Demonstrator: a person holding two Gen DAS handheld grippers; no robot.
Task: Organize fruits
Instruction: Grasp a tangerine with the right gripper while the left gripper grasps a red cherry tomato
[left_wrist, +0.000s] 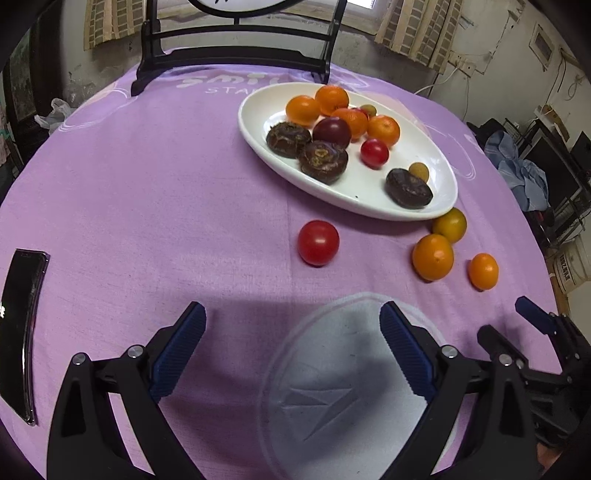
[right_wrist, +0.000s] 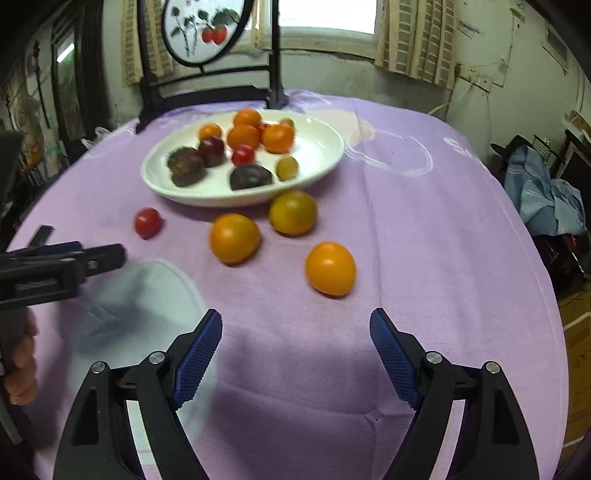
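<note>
Left wrist view: the left tongs (left_wrist: 291, 325) stand spread and empty; the red tomato (left_wrist: 318, 242) lies ahead on the counter (left_wrist: 147, 192).

Right wrist view: the right tongs (right_wrist: 295, 332), spread and empty, face the nearest orange (right_wrist: 330, 268) just ahead, nearer than the plate (right_wrist: 321, 147).

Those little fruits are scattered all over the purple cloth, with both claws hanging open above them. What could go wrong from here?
1. The loose orange fruits and the red tomato are round; a nudge from the open right gripper might roll them toward the table edge.
2. The white plate is already crowded, so another fruit could knock others off.
3. The clear plastic lid under the open left gripper is hard to see and could get bumped.
</note>
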